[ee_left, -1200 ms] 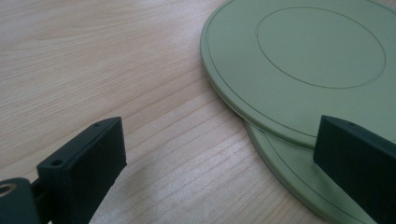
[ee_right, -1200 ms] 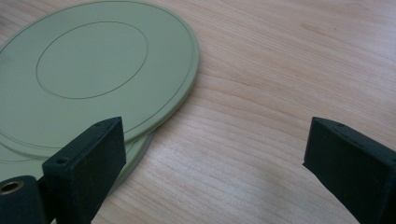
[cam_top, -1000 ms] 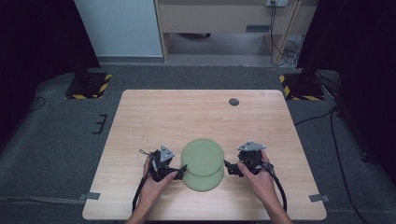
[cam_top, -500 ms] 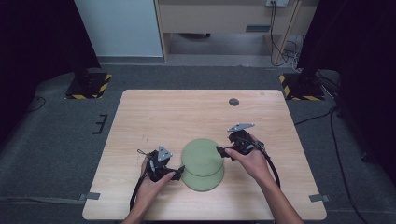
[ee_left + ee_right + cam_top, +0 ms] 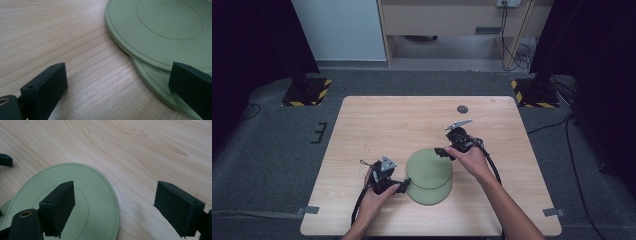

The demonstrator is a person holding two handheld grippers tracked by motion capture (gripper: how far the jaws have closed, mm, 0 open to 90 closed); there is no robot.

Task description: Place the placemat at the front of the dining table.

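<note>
Two green plates lie stacked and offset on the wooden table point(image 5: 377, 125), the upper plate point(image 5: 428, 167) resting on the lower plate point(image 5: 432, 196). My left gripper point(image 5: 404, 184) is at the lower plate's left rim. In the left gripper view it point(image 5: 116, 75) is open, one jaw over the lower plate point(image 5: 160, 85) and the other over bare wood, with the upper plate point(image 5: 162, 27) beyond. My right gripper point(image 5: 443, 151) is at the upper plate's far right rim. It point(image 5: 115, 190) is open and its jaws have just been closing, with the upper plate's point(image 5: 82, 185) rim between them untouched.
A small dark disc point(image 5: 462, 109) lies near the table's far edge. Grey tape marks the near corners point(image 5: 310, 210). Cables trail from both grippers toward the near edge. In the right gripper view, part of the left gripper point(image 5: 5, 160) is at the far left.
The right gripper has moved from the plates' right side away from the person to the upper plate's far right rim. The left gripper and both plates have stayed put.
</note>
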